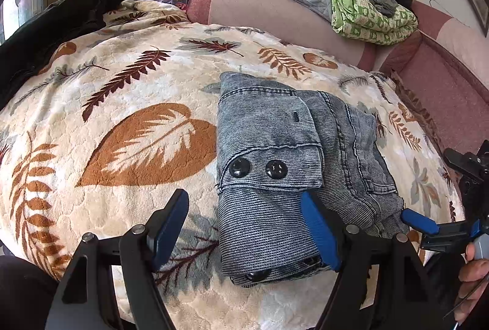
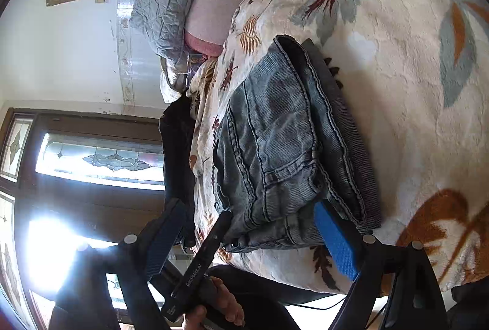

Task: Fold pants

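Here folded pants [image 1: 293,177] lie on a leaf-patterned blanket [image 1: 122,104].

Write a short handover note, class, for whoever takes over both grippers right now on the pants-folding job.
Left gripper: open, holding nothing, one finger over the near edge of the folded pants.
Right gripper: open, nothing clamped, its blue pad at the bundle's end.
Pants: a compact denim bundle on the leaf-print blanket.
Done: the folding appears complete.
Left: probably just tidy the edges and draw both grippers away.

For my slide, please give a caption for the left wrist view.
Open left gripper over folded grey pants on a leaf-print blanket.
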Demonstrator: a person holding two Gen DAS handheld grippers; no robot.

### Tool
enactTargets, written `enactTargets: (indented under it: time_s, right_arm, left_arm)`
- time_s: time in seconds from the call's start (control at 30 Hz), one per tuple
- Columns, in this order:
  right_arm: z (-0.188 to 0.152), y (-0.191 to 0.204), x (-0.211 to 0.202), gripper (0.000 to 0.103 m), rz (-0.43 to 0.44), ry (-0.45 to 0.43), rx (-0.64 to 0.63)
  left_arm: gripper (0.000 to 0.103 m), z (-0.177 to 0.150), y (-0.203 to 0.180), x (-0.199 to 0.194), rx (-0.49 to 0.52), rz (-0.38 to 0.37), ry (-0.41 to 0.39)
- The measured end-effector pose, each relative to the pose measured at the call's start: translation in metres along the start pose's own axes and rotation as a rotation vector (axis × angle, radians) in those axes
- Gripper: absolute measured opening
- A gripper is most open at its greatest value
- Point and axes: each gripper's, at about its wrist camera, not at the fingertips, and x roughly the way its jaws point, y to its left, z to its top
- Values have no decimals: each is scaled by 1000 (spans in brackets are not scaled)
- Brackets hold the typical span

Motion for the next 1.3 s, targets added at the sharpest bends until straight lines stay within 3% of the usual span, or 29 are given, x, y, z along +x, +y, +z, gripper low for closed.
enactTargets:
  time_s: [0.1,0.23,0.3,0.37,0.53,0.73,0.83,0.93,1.03,1.2,1.23,1.27,1.3]
  right_arm:
    - [1,-4,13,89,-75,26,59]
    - [3,-7,18,88,-98,7,107]
    - [7,-2,19,75,-160,-14,91]
    - [13,-6,23,46,-224,-21,110]
    - [15,-8,23,10,-282,-42,85]
    - [-3,49,-7,8,-327,-142,-154]
    - [-10,54,-19,8,-363,-169,-198]
    - [-11,15,-12,8,-398,-115,-134]
    - [-14,-5,-3,7,-370,-87,-89]
    - [-10,-4,-13,14,-228,-83,-20]
    - [-10,-6,-15,24,-209,-78,4]
    - [-10,-8,-15,46,-171,-72,32]
    - [-11,-10,-14,60,-142,-66,57]
  left_arm:
    - [76,4,4,-8,-10,8,-45]
    - [76,8,12,-10,-35,7,-61]
    - [76,10,13,-9,-30,15,-60]
    - [76,12,11,-7,-17,29,-64]
    - [77,8,5,7,39,59,-46]
    - [80,6,10,8,16,41,-43]
    - [81,5,8,8,25,45,-44]
    - [81,4,5,9,36,51,-39]
    - [82,2,6,10,43,58,-38]
    - [86,1,10,13,20,65,-36]
    - [87,1,10,14,20,67,-37]
    - [87,1,9,14,23,69,-39]
    - [87,1,9,14,27,71,-42]
